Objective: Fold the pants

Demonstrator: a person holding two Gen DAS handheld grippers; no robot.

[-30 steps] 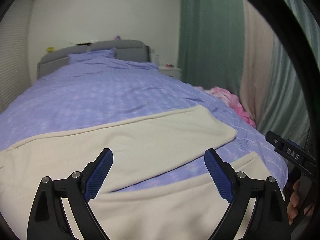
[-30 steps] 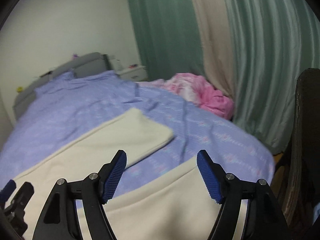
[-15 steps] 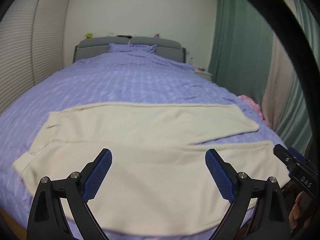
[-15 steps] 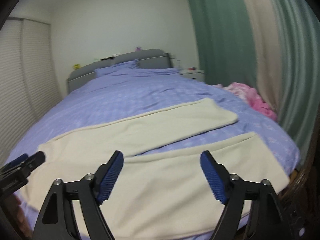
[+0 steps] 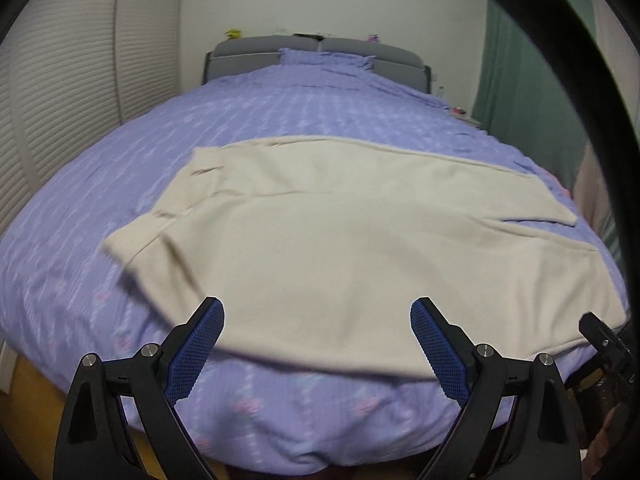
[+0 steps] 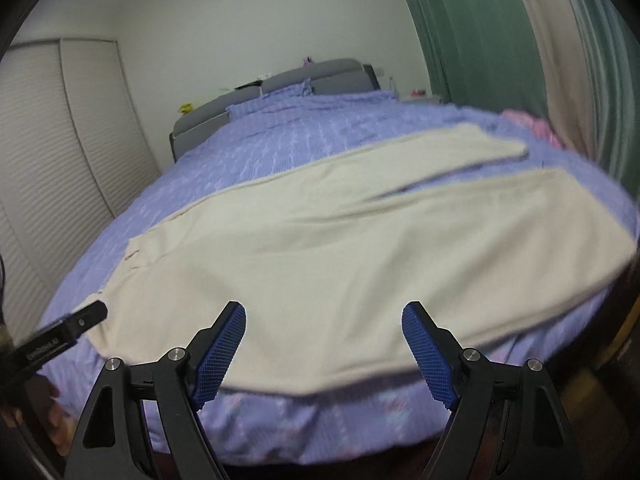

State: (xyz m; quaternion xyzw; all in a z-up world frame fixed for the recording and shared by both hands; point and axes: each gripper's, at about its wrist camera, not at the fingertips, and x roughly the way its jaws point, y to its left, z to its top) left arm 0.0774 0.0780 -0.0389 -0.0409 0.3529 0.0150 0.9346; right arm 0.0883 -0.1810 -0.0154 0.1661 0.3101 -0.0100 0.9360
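Note:
Cream pants (image 5: 352, 232) lie spread flat across the foot of the bed, waistband at the left, both legs running to the right; they also show in the right wrist view (image 6: 360, 248). My left gripper (image 5: 316, 336) is open and empty, hovering just in front of the pants' near edge at the bed's foot. My right gripper (image 6: 324, 336) is open and empty, also in front of the near edge. The right gripper's tip (image 5: 604, 340) shows at the right edge of the left view; the left gripper's tip (image 6: 76, 324) shows at the left of the right view.
The bed has a purple patterned cover (image 5: 80, 264) and a grey headboard (image 5: 248, 54). White slatted closet doors (image 5: 52, 92) stand to the left. Green and beige curtains (image 6: 500, 36) hang to the right, with a pink cloth heap (image 6: 536, 126) beside the bed.
Both grippers have pulled back and swung left, from over the pants' legs to the foot of the bed. The whole pants are now in view. Both stay open.

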